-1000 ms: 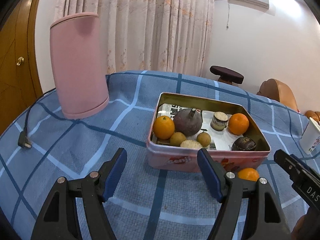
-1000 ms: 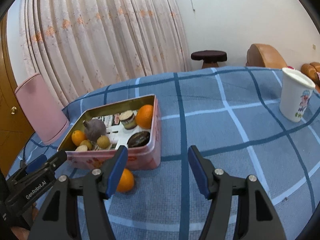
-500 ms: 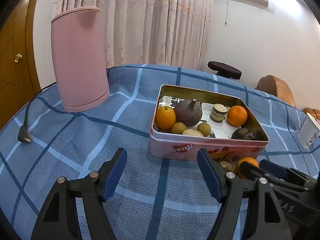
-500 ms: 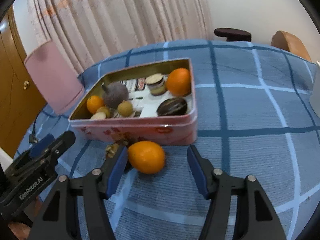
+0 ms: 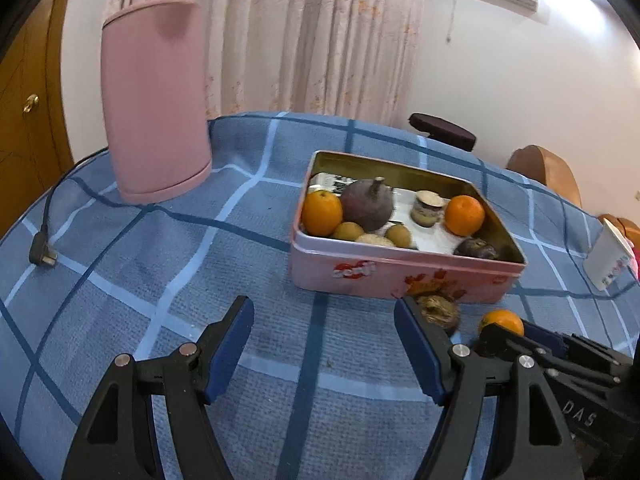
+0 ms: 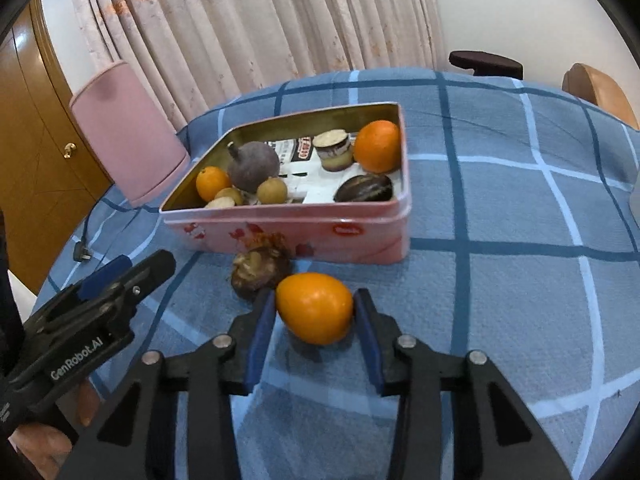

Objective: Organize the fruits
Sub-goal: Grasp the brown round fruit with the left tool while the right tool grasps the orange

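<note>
Worktop cloth [image 6: 500,200] blue plaid, dark and pale stripes. Tin [image 6: 320,228] pink outside with red prints, gold inside. Loose orange [image 6: 314,307] bright orange. Right tool [image 6: 315,314] black, blue pads. Pink cylinder [image 5: 154,96]. Curtain [image 5: 300,32] pale pink, floral.

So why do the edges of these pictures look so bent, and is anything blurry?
Both views are fisheye: in the left wrist view the checked tablecloth bulges like a dome and dark corners ring the frame. In the right wrist view the orange between the right gripper pads looks sharp, casting a soft shadow; the brown fruit beside the pink tin is slightly smeared.
</note>
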Demonstrator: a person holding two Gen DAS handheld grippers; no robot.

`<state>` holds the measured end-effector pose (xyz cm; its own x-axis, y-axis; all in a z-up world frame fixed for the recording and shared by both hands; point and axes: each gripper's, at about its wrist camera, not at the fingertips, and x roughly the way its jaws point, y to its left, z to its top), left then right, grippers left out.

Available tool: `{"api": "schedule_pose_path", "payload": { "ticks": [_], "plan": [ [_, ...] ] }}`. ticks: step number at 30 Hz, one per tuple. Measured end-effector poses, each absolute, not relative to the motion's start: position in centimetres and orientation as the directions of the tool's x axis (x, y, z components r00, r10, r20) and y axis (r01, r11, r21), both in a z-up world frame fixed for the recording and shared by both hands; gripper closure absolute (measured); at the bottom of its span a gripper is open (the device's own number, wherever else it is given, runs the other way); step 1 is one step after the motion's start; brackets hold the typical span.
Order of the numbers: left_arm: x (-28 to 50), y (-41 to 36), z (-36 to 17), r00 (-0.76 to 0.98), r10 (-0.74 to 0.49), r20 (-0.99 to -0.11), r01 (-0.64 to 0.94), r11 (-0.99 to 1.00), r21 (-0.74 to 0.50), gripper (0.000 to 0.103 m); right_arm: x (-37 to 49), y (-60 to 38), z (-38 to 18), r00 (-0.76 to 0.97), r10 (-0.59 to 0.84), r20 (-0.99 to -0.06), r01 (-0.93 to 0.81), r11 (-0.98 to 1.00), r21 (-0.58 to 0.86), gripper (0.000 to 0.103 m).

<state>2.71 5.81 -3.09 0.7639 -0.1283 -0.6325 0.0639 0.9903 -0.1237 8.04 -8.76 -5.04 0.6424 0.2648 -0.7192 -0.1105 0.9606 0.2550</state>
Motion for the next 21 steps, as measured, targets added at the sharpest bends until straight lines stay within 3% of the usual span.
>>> {"api": "schedule_pose_path", "payload": {
  "ticks": [10,12,14,21],
  "plan": [
    [3.4,0.3,-3.3,0.705,-0.234,-0.670,0.242,0.967,-0.083,0.029,5.6,-13.2,-3.7,0.731,0.161,-0.663,0.005,0.971,0.241,0.060],
    [4.2,-0.7,-3.7,0.688,-0.224,-0.690,0.249,0.966,-0.065,0.036,5.6,-13.6,-3.7,0.732,0.161,-0.662,0.015,0.968,0.252,0.060],
    [4.9,-1.3,-4.2,0.667,-0.212,-0.715,0.245,0.968,-0.058,0.055,5.6,-13.7,-3.6,0.732,0.163,-0.661,0.016,0.966,0.257,0.060],
    [6.2,-1.2,-5.1,0.612,-0.261,-0.747,0.239,0.961,-0.140,0.062,5.6,-13.5,-3.5,0.742,0.141,-0.656,0.021,0.972,0.232,0.060]
  ]
}}
